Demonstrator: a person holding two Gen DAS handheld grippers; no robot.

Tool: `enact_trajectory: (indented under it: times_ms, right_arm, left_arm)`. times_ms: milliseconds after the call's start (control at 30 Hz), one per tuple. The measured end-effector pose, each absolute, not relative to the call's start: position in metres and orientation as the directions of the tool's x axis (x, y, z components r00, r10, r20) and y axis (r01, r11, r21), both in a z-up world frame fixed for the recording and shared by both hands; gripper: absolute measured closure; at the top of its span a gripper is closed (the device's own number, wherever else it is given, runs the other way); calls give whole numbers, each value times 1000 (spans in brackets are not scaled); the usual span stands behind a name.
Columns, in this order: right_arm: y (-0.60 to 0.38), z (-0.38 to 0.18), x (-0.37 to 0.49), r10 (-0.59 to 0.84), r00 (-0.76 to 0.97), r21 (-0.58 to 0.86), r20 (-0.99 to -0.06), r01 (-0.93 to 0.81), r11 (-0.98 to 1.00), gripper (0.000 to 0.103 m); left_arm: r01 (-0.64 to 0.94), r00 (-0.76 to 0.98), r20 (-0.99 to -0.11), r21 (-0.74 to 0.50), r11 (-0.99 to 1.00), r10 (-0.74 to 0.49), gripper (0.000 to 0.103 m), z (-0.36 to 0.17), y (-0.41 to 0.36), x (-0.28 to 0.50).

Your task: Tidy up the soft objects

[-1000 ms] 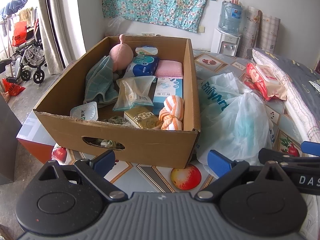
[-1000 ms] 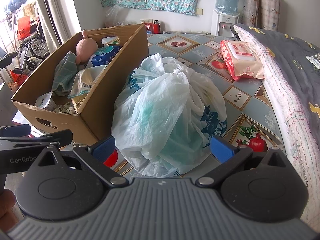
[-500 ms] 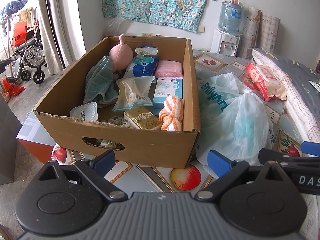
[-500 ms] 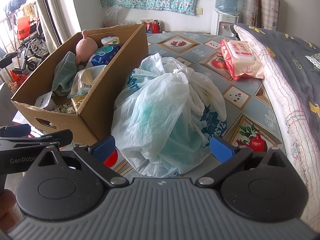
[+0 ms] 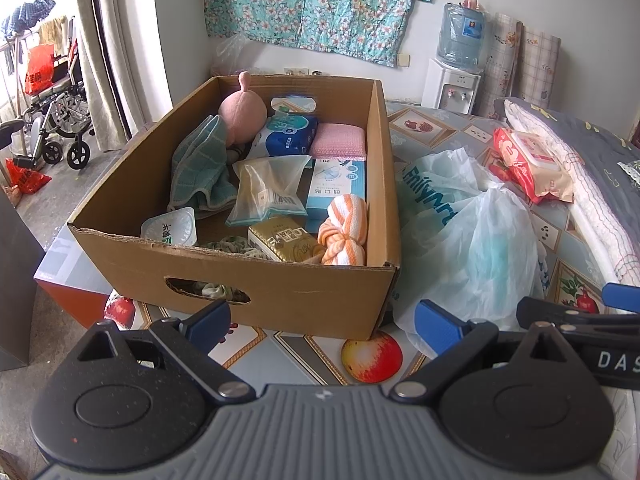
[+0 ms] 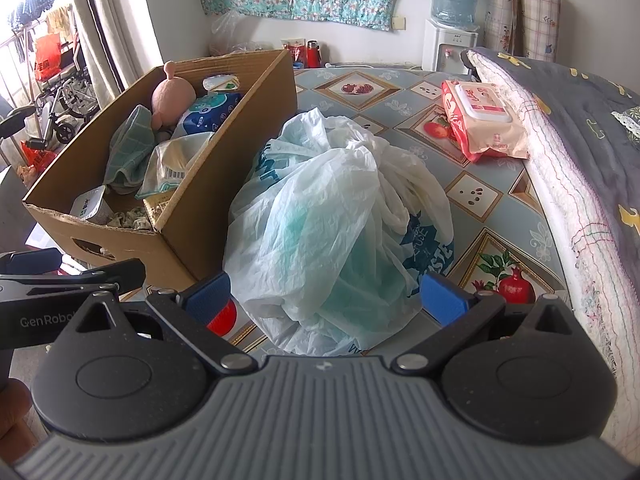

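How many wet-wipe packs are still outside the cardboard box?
1: the red wet-wipe pack lies on the tablecloth beside the quilt, beyond the plastic bag. The bag may hide others.

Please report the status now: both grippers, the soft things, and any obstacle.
Left gripper open, empty, facing cardboard box. Right gripper open, empty, facing plastic bag. Wipes pack on table beyond the bag. Nothing in the way.
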State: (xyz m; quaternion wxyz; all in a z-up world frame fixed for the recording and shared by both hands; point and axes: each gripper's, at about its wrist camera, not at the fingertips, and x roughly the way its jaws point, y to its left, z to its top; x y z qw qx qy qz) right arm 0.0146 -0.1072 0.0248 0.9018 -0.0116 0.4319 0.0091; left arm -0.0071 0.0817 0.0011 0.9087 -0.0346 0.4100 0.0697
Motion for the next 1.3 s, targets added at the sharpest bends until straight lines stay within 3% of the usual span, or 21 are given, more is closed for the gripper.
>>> enact_trajectory:
  times_ms: [1300]
  right_arm:
    - [-105,22,15,9,621,-8,-783,-24,1000,1]
  left_arm:
    - [-157,652,-752,-4,988,101,4,1,83,-7]
